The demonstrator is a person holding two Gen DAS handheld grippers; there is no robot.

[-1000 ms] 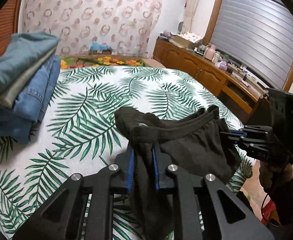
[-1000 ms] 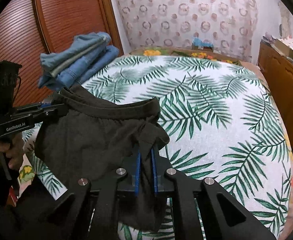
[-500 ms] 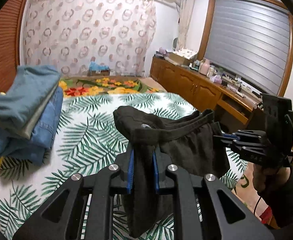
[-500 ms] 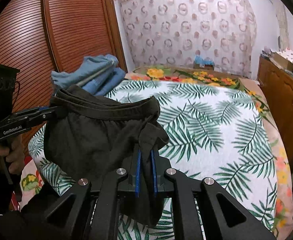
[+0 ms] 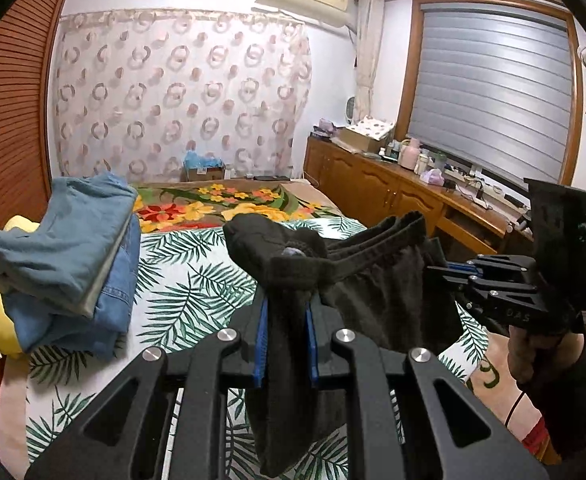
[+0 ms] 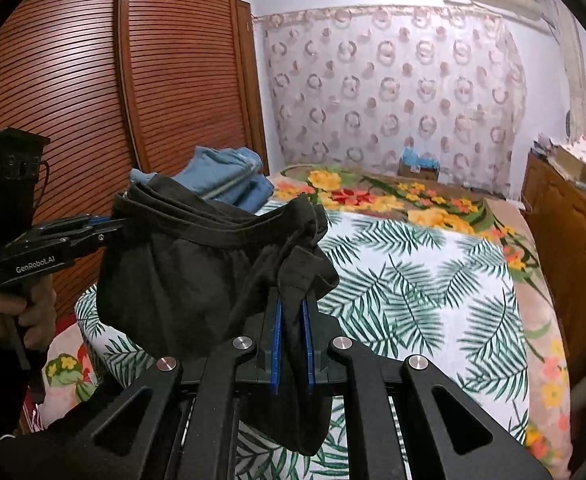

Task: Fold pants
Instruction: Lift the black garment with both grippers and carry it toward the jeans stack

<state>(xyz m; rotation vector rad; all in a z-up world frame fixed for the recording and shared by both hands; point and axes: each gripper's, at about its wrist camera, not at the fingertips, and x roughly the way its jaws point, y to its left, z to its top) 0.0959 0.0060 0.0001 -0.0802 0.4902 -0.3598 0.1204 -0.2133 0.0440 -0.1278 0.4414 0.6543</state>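
step: pants (image 5: pixel 377 292) held up by waistband over bed (image 5: pixel 189 280) | left hand-held gripper (image 5: pixel 287 316) clamped on pants | right hand-held gripper (image 6: pixel 291 312) clamped on pants | next: lay flat mid-bed

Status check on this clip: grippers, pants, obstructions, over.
Left hand-held gripper and right hand-held gripper both shut on black pants. Pants hang above the bed. Folded jeans stack at bed's left.

bed (image 5: pixel 197 280): open centre | folded stack (image 5: pixel 65 264): blocks left edge | beyond: likely clear

I count one pair of black pants (image 5: pixel 377 280), two grippers, one stack of folded clothes (image 5: pixel 65 264), one bed (image 6: pixel 433 280).
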